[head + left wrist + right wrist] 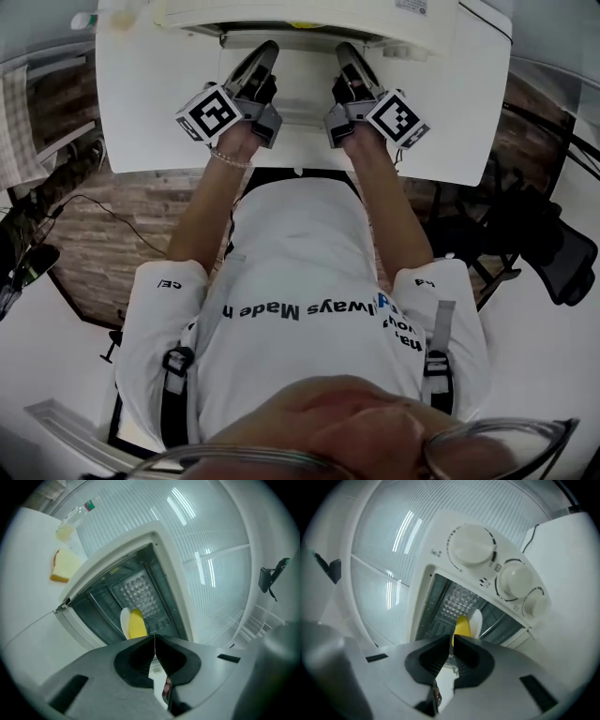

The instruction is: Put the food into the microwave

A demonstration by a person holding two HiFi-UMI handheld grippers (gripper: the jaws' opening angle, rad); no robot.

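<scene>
your left gripper (154, 639) and right gripper (451, 641) have their jaws pressed together, empty. push forward and you could knock the yellow food (137, 625) off its round white plate (124, 620), just beyond the tips inside the white microwave (487, 576).

I am holding two tools: the left tool (154, 637) and the right tool (452, 639). Ahead of both, one microwave (440, 564) is standing open, with one yellow food piece (137, 624) lying on one white plate (124, 620) inside. Three knobs (471, 550) are sitting above and right of the right tool. Up and left of the left tool, one pale slice (63, 564) and one bottle (75, 516) are lying on one worktop (28, 541).
</scene>
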